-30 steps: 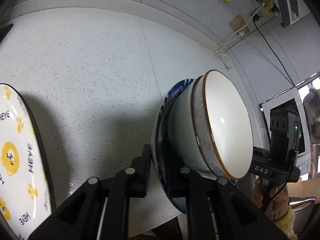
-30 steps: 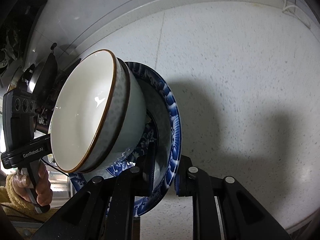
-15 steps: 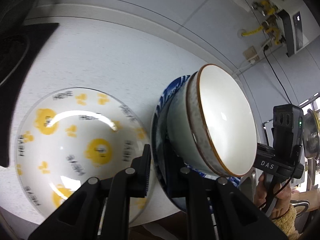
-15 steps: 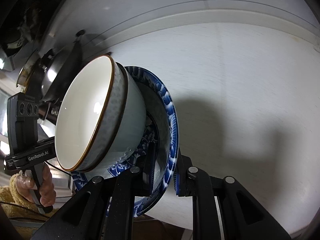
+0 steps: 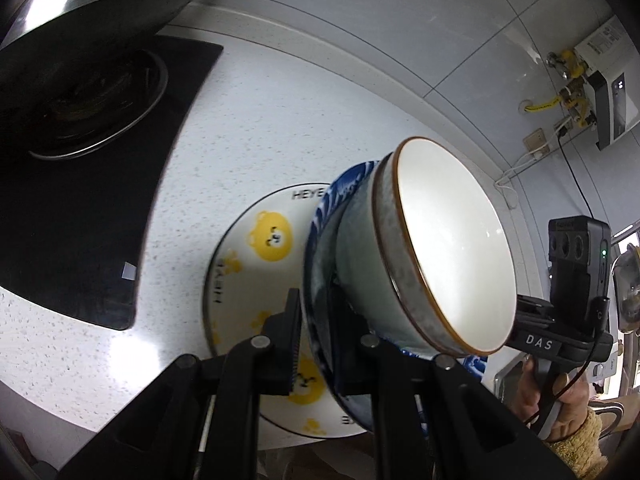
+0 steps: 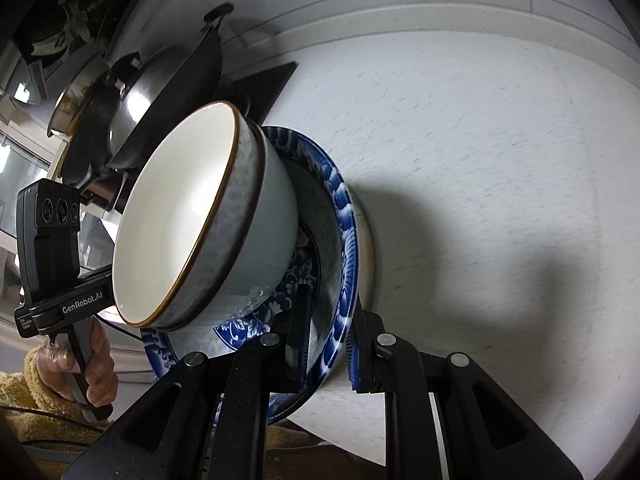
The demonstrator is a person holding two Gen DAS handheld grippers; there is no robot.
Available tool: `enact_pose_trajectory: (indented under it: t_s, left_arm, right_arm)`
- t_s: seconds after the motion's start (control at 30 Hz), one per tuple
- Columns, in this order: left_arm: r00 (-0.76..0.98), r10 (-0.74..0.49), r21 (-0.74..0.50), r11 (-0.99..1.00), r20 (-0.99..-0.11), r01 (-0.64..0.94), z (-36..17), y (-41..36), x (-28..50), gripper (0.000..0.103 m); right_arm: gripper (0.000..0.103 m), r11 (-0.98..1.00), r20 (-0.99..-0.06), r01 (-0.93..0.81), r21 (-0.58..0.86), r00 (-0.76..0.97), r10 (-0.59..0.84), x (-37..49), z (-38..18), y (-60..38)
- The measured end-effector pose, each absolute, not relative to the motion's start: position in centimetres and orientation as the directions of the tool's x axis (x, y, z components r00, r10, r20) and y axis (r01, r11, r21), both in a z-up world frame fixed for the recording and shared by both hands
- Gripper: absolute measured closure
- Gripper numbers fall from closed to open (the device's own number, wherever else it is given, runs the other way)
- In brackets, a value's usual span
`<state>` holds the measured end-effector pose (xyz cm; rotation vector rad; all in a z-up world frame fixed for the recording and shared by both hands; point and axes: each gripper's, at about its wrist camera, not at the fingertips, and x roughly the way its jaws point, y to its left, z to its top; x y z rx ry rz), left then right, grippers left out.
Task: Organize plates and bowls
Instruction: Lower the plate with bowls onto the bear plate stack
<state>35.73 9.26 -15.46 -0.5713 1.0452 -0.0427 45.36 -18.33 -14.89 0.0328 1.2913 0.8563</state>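
Observation:
Both grippers are shut on opposite rims of a blue patterned plate [image 5: 320,240] that carries a pale bowl with a brown rim [image 5: 452,248]. My left gripper [image 5: 316,344] clamps one edge; my right gripper [image 6: 328,344] clamps the other edge of the plate [image 6: 344,216], with the bowl [image 6: 188,220] resting in it. The pair is held just above a white plate with yellow bears [image 5: 256,272] lying on the counter. A thin edge of the bear plate [image 6: 370,248] shows behind the blue plate in the right wrist view.
A black stove top [image 5: 92,208] with a steel wok [image 5: 100,12] lies left of the bear plate; it shows in the right wrist view too [image 6: 172,80]. The speckled white counter [image 6: 500,152] runs to a tiled wall. Sockets and pipes [image 5: 560,100] are on the wall.
Both grippers carried the blue plate and bowl leftward along the counter. The bear plate came from the view's edge to right under the load, and the stove and wok came into view.

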Motion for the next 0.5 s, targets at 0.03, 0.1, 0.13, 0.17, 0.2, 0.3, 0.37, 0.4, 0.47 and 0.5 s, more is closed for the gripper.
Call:
enact_pose_trajectory:
  t_s: [0.03, 0.1, 0.13, 0.17, 0.2, 0.3, 0.37, 0.4, 0.47, 0.5]
  left_arm:
    - [0.513, -0.300, -0.466, 0.854, -0.804, -0.230, -15.7, 9.6, 35.6, 0.092]
    - [0.509, -0.305, -0.468, 0.853, -0.805, -0.229, -16.2, 10.0, 35.6, 0.092]
    - [0.506, -0.308, -0.469, 0.853, -0.806, -0.227, -16.4, 10.1, 35.7, 0.092]
    - [0.504, -0.310, -0.469, 0.854, -0.806, -0.225, -16.7, 10.4, 35.7, 0.092]
    - [0.501, -0.312, -0.469, 0.854, -0.807, -0.224, -16.9, 10.2, 36.1, 0.092]
    - [0.493, -0.320, -0.472, 0.854, -0.809, -0.220, -17.7, 10.3, 36.4, 0.092]
    - [0.485, -0.326, -0.472, 0.855, -0.811, -0.215, -18.2, 10.4, 36.7, 0.092]
    - [0.481, -0.329, -0.474, 0.854, -0.812, -0.214, -18.5, 10.4, 36.8, 0.092]
    - [0.478, -0.331, -0.470, 0.859, -0.814, -0.205, -18.9, 10.5, 36.9, 0.092]
    - [0.477, -0.331, -0.468, 0.860, -0.814, -0.202, -19.0, 10.6, 37.0, 0.092]
  right_arm:
    - [0.088, 0.702, -0.824, -0.536, 0.470, 0.019, 0.566, 45.2, -15.0, -18.0]
    - [0.088, 0.708, -0.831, -0.531, 0.465, 0.015, 0.557, 44.9, -15.4, -17.5]
    - [0.088, 0.711, -0.831, -0.527, 0.466, 0.013, 0.556, 44.9, -15.6, -17.4]
    - [0.088, 0.715, -0.833, -0.521, 0.467, 0.012, 0.553, 44.8, -15.8, -17.3]
    - [0.088, 0.718, -0.835, -0.517, 0.466, 0.012, 0.550, 44.8, -16.0, -17.3]
    - [0.088, 0.730, -0.844, -0.507, 0.459, 0.009, 0.537, 44.5, -16.6, -17.3]
    - [0.088, 0.738, -0.851, -0.502, 0.452, 0.007, 0.526, 44.2, -17.0, -17.0]
    - [0.088, 0.742, -0.853, -0.498, 0.450, 0.006, 0.521, 44.1, -17.2, -17.0]
    - [0.088, 0.747, -0.855, -0.489, 0.451, 0.003, 0.518, 44.0, -17.5, -16.7]
    - [0.088, 0.749, -0.855, -0.485, 0.451, 0.006, 0.519, 43.9, -17.6, -16.8]
